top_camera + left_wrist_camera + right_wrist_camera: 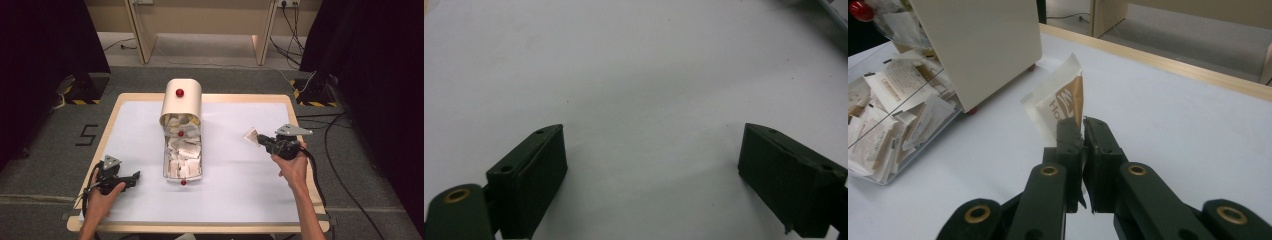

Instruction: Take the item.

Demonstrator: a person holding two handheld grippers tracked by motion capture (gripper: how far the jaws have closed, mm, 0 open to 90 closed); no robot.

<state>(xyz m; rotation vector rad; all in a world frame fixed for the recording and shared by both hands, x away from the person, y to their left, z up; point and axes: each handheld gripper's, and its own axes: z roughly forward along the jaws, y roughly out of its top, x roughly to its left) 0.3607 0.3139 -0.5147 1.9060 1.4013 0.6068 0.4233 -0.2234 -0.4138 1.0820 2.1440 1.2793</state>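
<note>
1 box (181,102), 3 red knobs (179,92), 1 held sachet (1058,102), 2 grippers (120,181).

Both hands low over the table, one on each gripper.
Left gripper (134,177) jaws wide apart; right gripper (259,140) jaws pinched together.

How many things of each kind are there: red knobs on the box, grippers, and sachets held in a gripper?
Red knobs: 3
Grippers, left gripper and right gripper: 2
Sachet held in the right gripper: 1
Total: 6
</note>
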